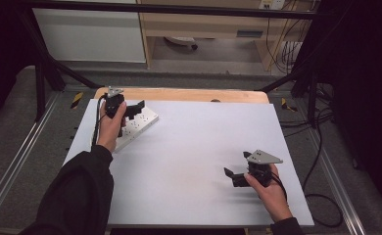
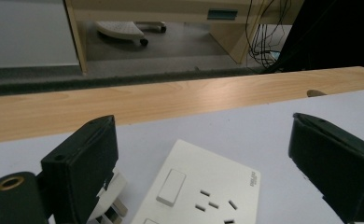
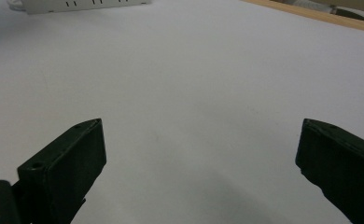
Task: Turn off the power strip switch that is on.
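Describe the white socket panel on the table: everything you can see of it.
The socket panel is a flat white rectangular block, plastic by its look, lying face up and skewed on the white table near its far left corner. Its face carries a rocker switch, groups of pin slots and small grey lettering at one edge. A white plug lies at its edge, prongs showing. The left gripper hovers over it with jaws wide apart, not gripping it.
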